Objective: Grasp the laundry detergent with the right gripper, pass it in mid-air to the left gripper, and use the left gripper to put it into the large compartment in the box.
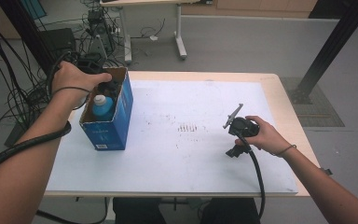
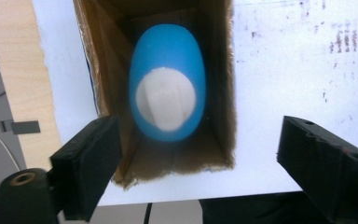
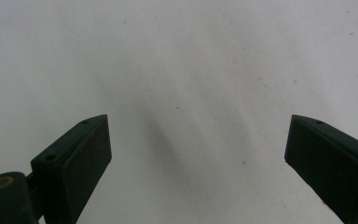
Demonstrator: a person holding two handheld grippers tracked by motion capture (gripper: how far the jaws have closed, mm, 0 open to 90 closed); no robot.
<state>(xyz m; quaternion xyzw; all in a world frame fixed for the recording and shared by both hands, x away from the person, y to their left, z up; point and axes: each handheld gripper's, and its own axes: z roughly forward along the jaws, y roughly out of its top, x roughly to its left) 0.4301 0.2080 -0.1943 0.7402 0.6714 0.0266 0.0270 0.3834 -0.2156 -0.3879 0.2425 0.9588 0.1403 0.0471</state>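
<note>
Forearms came in from the bottom of the high view, one per side, each w/ a black cable trailing back. Biggest thing was the table, pale wood under a white sheet w/ brownish smudges near its middle. Next, the blue cardboard box stood upright at the table's left edge, top open, brown inside. Blue bottle w/ a white cap stood inside it, upright, near the box's nearer wall — seen from straight above in the left gripper view.

Left gripper hung over the box's open top, held by the left hand. Its fingers were spread wide, one over the box's side wall, the other over the white sheet beyond the opposite wall — holding nothing, not touching the bottle.

Right gripper sat well apart at the table's right side, in the right hand, pointed down at bare sheet. Its fingers were wide apart too, nothing between them.
</note>
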